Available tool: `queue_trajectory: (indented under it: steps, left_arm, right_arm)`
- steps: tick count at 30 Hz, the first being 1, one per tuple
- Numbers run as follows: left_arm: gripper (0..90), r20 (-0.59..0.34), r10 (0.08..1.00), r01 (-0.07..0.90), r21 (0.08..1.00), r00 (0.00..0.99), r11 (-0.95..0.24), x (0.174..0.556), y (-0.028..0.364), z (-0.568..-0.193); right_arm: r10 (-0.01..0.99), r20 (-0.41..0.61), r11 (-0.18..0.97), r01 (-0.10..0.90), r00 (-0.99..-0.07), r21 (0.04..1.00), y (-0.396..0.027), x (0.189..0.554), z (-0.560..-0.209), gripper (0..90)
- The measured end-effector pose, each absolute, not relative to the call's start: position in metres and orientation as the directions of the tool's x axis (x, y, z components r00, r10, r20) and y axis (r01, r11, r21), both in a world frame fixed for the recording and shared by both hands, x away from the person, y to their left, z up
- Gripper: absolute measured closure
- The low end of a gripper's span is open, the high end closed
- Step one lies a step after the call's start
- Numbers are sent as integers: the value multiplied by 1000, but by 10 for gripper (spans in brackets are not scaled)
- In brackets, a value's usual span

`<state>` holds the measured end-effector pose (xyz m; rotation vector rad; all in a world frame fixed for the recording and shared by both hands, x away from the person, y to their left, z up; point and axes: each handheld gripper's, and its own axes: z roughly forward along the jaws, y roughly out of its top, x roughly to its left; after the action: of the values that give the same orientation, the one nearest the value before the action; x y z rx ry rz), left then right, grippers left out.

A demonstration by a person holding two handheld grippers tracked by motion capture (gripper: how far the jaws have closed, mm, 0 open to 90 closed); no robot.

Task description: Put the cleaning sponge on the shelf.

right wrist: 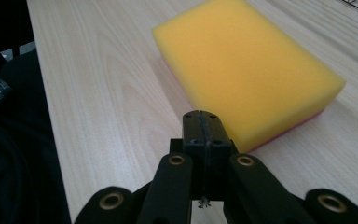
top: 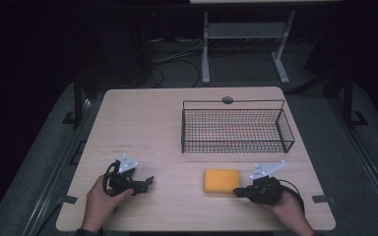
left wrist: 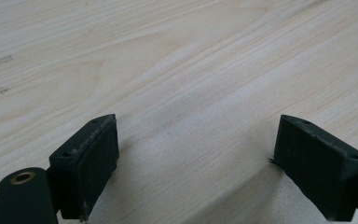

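Your left hand (top: 101, 199) sits at the near left of the pale wood counter (top: 142, 128), holding the left gripper (top: 149, 181) low over bare wood. In the left gripper view its jaws stand wide apart with nothing between them.

Yellow sponge (top: 222, 180): lies flat on the counter, near edge, right of centre, in front of the wire basket (top: 236, 129). A thin red layer shows under it in the right gripper view.

Your right gripper (top: 237, 191): jaws pressed together on nothing, tips just beside the sponge's near right corner; whether they touch it cannot be told. Your right hand (top: 288, 209) holds it at the near right.
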<state>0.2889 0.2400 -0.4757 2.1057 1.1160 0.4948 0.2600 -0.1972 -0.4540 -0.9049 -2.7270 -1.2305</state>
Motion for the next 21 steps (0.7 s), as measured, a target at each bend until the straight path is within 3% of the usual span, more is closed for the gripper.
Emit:
queue_trajectory:
  steps: [21]
  left_arm:
    - [131,12,830,566,726,557,-391,289,240,-476]
  right_arm:
    - [561,207,511,532,-802,675,-202,288,-455,897]
